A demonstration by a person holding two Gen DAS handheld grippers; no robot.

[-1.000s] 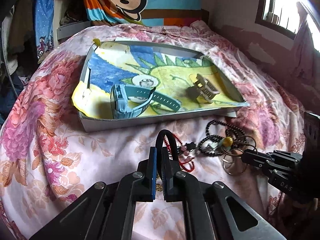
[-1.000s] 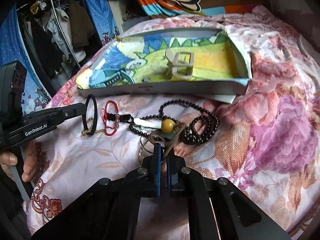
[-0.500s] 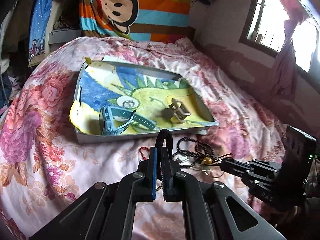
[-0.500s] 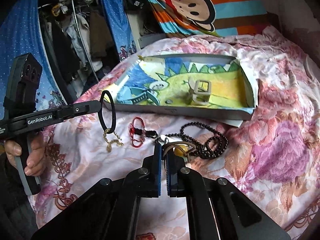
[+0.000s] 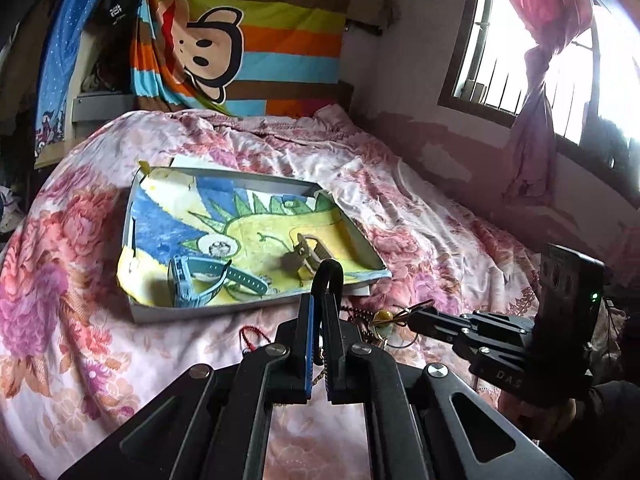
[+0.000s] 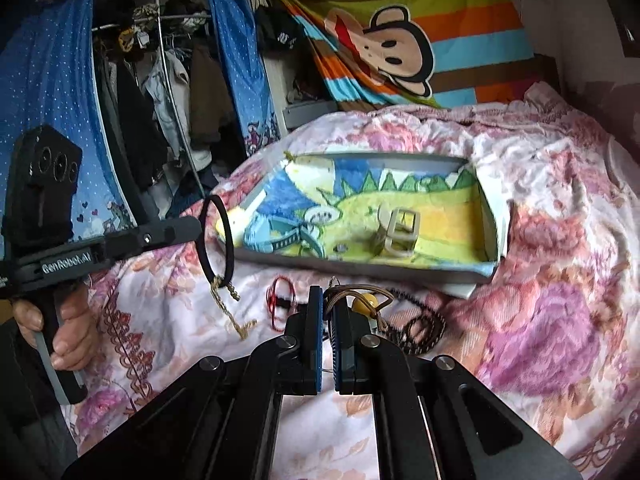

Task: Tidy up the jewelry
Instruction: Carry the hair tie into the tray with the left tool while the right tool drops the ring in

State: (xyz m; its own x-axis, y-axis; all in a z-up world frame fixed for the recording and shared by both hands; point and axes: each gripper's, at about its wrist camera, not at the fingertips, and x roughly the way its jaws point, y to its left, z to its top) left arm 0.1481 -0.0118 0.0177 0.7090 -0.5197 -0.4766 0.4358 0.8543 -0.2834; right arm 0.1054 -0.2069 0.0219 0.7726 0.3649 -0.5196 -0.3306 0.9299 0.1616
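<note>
A shallow grey tray (image 5: pixel 224 312) (image 6: pixel 360 270) lined with a colourful drawing lies on the flowered bedspread. It holds a teal watch (image 5: pixel 188 284) (image 6: pixel 280 236) and a beige buckle (image 5: pixel 304 254) (image 6: pixel 398 234). My left gripper (image 5: pixel 320 308) (image 6: pixel 198 224) is shut on a black band (image 5: pixel 330 276) (image 6: pixel 216 240), from which a gold chain (image 6: pixel 228 304) dangles. My right gripper (image 6: pixel 326 300) (image 5: pixel 412 314) is shut on a brown cord loop (image 6: pixel 360 292) (image 5: pixel 416 307) with a yellow bead (image 6: pixel 366 302) (image 5: pixel 384 315). Both are raised above the bed, in front of the tray.
A red cord (image 6: pixel 280 300) (image 5: pixel 250 338) and a black bead necklace (image 6: pixel 420 324) lie on the bedspread before the tray. A hand (image 6: pixel 68 320) grips the left handle. A striped monkey cloth (image 5: pixel 240 40) hangs behind the bed, clothes (image 6: pixel 160 100) at the left, a window (image 5: pixel 520 60) at the right.
Both grippers have risen away from the bed. The black band has lifted with the gold chain hanging from it, and the brown cord loop with its bead has come up off the jewelry pile.
</note>
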